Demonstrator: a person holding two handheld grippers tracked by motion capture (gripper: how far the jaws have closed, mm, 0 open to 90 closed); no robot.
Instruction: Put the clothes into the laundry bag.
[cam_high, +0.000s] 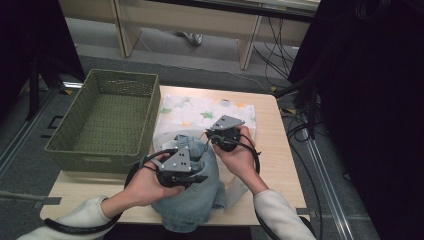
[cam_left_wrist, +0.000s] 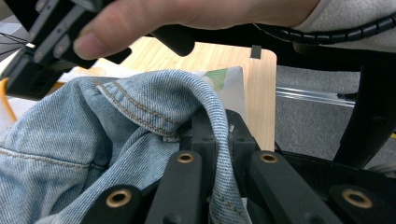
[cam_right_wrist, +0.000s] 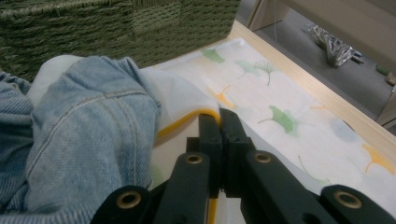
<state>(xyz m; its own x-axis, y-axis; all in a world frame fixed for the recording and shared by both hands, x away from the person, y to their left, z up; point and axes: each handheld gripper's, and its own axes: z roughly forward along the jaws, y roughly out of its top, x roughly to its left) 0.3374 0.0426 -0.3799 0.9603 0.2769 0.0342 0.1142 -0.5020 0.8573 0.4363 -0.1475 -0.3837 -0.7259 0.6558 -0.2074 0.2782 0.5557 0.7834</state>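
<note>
We see two hand-held grippers at work on a light wood table (cam_high: 280, 165). L gripper (cam_high: 197, 176) is clamped on a fold of denim garment (cam_high: 192, 202), which bulges just ahead of its jaws. R gripper (cam_high: 214, 134) pinches the yellow-edged rim of a white mesh bag (cam_right_wrist: 184, 100), w/ a leaf-print cloth (cam_high: 200, 112) beyond. Green woven basket (cam_high: 107, 120) sits left of both; grey floor (cam_high: 165, 62), black cables (cam_high: 272, 55) behind.

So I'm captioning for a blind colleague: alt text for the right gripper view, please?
The right gripper, jaws shut, pinches the yellow-trimmed edge of a white bag partly pulled over a blue denim garment. Underneath lies a leaf-print cloth; a green woven basket stands behind.
</note>
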